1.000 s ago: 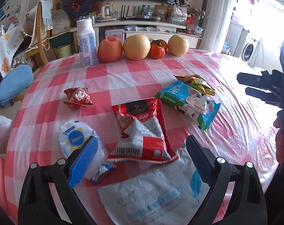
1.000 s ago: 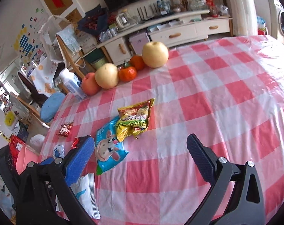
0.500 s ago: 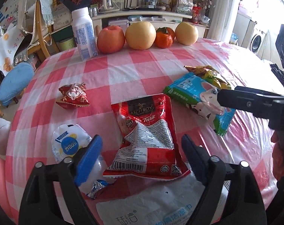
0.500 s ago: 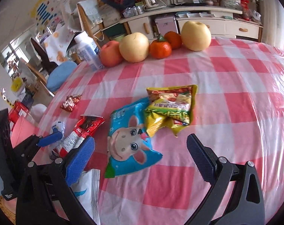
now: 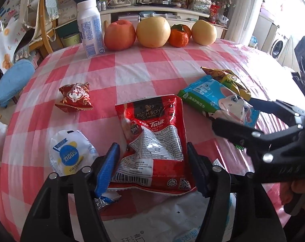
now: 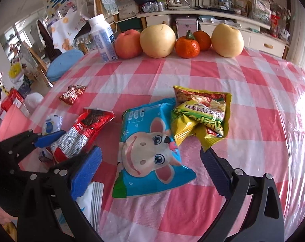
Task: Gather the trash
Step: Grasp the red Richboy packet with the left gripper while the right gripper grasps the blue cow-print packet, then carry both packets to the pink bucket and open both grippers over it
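A red milk-tea packet [image 5: 152, 133] lies on the pink checked tablecloth [image 5: 144, 70]. My left gripper [image 5: 152, 149] straddles its lower half, jaws closing, pads at the packet's side edges and not visibly squeezing it. In the right wrist view the same left gripper [image 6: 71, 143] flanks the red packet [image 6: 88, 127]. My right gripper [image 6: 149, 155] is open over a blue wet-wipe packet [image 6: 150, 147] with a cartoon cow. A yellow-green snack packet [image 6: 201, 117] overlaps the blue one's far corner. The right gripper [image 5: 233, 113] also shows at the right of the left wrist view.
A small red packet [image 5: 74, 97], a white round packet [image 5: 69, 155] and a white bag [image 5: 152, 221] lie nearby. A white bottle [image 5: 91, 28], an apple [image 5: 120, 35], pears [image 5: 153, 32] and oranges [image 5: 178, 37] line the far edge. Chairs stand left of the table.
The left gripper came forward and lower over the red packet and its jaws narrowed around it. The right gripper rolled upright and moved in over the blue packet.
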The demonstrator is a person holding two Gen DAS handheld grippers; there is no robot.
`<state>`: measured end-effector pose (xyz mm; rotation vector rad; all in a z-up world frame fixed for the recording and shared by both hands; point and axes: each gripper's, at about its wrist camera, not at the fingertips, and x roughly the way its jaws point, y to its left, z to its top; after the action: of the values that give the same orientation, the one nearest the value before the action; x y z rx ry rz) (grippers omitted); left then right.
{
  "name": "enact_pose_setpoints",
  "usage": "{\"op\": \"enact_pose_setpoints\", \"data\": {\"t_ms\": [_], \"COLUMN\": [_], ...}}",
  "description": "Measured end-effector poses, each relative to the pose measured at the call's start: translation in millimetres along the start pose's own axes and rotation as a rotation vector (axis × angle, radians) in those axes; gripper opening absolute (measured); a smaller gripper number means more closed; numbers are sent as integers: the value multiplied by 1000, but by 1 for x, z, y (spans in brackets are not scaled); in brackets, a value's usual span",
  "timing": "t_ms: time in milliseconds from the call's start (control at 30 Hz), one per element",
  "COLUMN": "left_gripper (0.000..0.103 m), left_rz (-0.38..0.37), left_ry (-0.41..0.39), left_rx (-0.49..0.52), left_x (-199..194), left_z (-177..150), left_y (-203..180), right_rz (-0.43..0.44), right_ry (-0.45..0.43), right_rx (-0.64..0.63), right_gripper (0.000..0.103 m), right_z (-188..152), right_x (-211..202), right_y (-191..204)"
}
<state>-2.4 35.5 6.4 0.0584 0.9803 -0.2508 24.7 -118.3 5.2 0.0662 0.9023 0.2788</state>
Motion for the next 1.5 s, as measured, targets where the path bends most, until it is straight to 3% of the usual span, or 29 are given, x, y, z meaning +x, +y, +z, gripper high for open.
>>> {"op": "enact_pose_setpoints", "data": {"t_ms": [167,267,467,867,1000,1133,1200,1267,1333,1500], "left_gripper": [64,62,60,59,47,47,47,50,66,71], "left_rz": [-1,-11,-26,-70,-99,-114,-118,-132,-128,-106], "left_ry": [-1,-1,-6,-37,-48,-43,-42,-36,-23,6], "left_rx": [-5,-22,-38,-82,-97,-108,-114,-113,-116,-95], "left_x": [-2,-2,-3,-12,-17,-17,-17,-16,-13,-3], "left_z": [0,0,0,0,0,-1,-1,0,-1,-1], "left_y": [0,3,7,22,26,31,34,35,35,31], "right_rz": [-9,-10,-47,-92,-94,-93,-85,-98,-113,-114], "right_ry": [-4,4,8,-3,-7,-13,-17,-16,-10,-12], "right_rx": [5,9,-21,-48,-60,-66,-74,-90,-106,-96], "right_gripper": [96,85,82,65,62,59,50,49,49,50], "right_z": [0,1,-2,-3,-4,-5,-5,-6,-7,-6], "right_x": [2,4,7,6,5,1,-2,-3,0,1], "right_y": [-3,-5,-1,0,2,4,6,10,13,12]}}
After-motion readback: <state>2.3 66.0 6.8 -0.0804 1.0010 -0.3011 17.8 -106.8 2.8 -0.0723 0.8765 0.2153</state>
